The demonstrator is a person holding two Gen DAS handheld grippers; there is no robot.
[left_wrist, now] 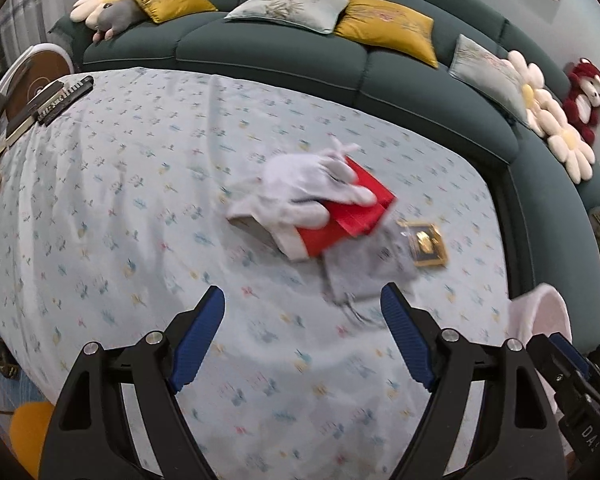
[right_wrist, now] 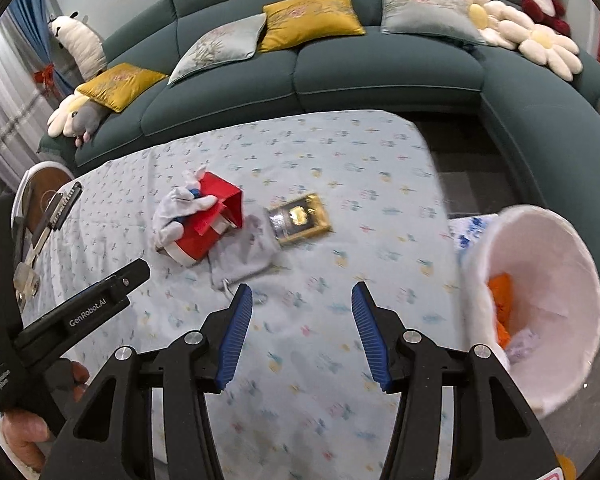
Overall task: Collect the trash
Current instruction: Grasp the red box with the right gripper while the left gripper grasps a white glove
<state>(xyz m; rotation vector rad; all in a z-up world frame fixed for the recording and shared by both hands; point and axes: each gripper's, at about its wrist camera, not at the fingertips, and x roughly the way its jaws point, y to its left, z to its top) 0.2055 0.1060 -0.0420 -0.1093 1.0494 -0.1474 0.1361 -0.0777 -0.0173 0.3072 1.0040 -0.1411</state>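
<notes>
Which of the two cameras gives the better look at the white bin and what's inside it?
The right wrist view. There the white bin tilts its mouth toward the camera, showing something orange and a pale crumpled piece inside. The left wrist view catches only part of its rim at the right edge, behind the other gripper; nothing inside shows.

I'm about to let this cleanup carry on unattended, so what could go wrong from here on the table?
1. The white glove lies draped over the red box, so a grab may lift only one of them.
2. The grey pouch lies flat on the tablecloth; closing tongs might pinch the cloth too and drag it.
3. The white bin stands at the table's right edge, beside the open right tongs; a swing could knock it.
</notes>
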